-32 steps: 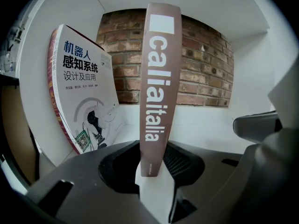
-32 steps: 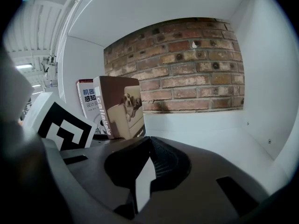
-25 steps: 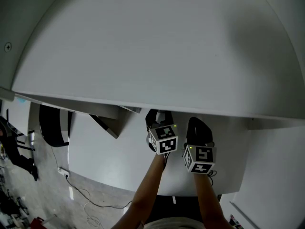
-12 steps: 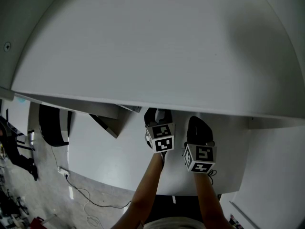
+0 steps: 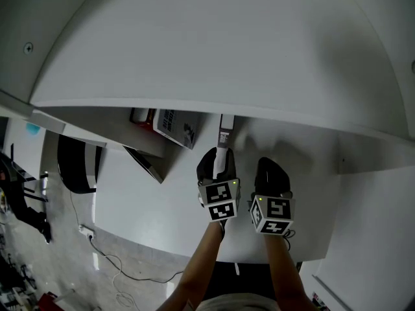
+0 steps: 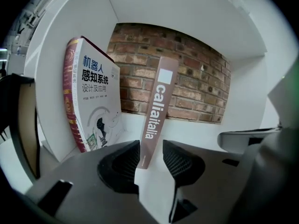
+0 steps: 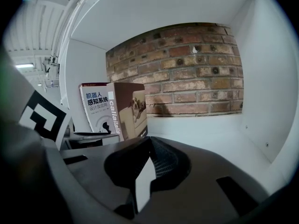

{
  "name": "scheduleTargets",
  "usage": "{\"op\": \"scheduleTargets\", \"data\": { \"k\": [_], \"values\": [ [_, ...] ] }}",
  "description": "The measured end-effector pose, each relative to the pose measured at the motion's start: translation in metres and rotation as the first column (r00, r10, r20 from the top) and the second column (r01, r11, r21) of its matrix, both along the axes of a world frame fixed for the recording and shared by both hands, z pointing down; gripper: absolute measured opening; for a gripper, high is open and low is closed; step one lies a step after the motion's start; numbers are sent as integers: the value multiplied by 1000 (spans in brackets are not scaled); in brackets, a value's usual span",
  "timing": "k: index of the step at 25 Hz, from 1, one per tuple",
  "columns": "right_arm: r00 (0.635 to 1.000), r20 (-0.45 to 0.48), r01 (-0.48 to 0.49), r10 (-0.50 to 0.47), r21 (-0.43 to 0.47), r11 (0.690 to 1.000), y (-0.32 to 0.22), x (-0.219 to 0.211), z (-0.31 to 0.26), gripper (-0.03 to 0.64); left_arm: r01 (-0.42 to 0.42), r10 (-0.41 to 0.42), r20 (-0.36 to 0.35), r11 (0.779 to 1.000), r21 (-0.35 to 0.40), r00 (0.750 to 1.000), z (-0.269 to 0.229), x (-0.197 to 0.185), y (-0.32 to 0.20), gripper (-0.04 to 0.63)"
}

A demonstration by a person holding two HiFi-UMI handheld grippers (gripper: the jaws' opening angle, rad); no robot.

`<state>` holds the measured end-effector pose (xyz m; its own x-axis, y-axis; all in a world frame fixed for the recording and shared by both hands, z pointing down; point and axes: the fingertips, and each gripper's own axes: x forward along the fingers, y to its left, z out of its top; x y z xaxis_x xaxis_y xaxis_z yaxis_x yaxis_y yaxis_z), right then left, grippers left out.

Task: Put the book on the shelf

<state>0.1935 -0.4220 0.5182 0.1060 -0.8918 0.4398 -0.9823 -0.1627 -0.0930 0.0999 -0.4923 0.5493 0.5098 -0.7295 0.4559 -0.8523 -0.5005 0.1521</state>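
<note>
Looking down through the head view, I have my left gripper (image 5: 221, 161) pushed into the white shelf (image 5: 295, 149) near the centre of the frame. The brown book (image 5: 225, 133) stands on edge just beyond its fingers.

In the left gripper view the book (image 6: 156, 111) rises from between the fingers (image 6: 119, 164), spine towards me, its top tilted to the right of the frame. White lettering runs along the spine. The fingers are only a little apart. The one at frame left lies against the spine, while a thin strip of white shelf floor (image 6: 201, 136) shows between the book and the other finger. I cannot call that a firm clamp.

A white book (image 6: 93, 106) with a red spine and Chinese title leans on the side wall at the left of the frame. It is near the brown book, and a gap shows between them. A brick wall (image 6: 191, 90) closes off the back of the compartment.

My right gripper (image 5: 272, 167) sits just beside the left one, lower right of centre in the head view. In its own view the right gripper (image 7: 149, 146) has its fingertips pressed together with nothing between them. From there the brown book (image 7: 128, 108) shows at the left, its lower edge down on the shelf floor, in front of the white book (image 7: 95, 110).
</note>
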Motion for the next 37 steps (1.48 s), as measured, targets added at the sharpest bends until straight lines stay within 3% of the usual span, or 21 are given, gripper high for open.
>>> {"op": "scheduleTargets", "data": {
  "k": [2,6,9,37],
  "values": [
    [1000,-5,7,-7,7,1000,3,-4,-4,17,-2,2,-20,1000,-1,1000,-5,-3,11,149],
    [1000,-9,13,-13,20,1000,12,-8,-11,17,-4,5,-32,1000,28,999,-25,-7,31,50],
    [1000,-8,16,-16,30,999,19,-10,-19,16,0,2,-43,999,42,999,-39,-8,42,29],
    [997,20,78,-81,117,990,100,-23,-85,16,3,-3,0,990,139,1000,-114,-13,146,20]
  ]
}}
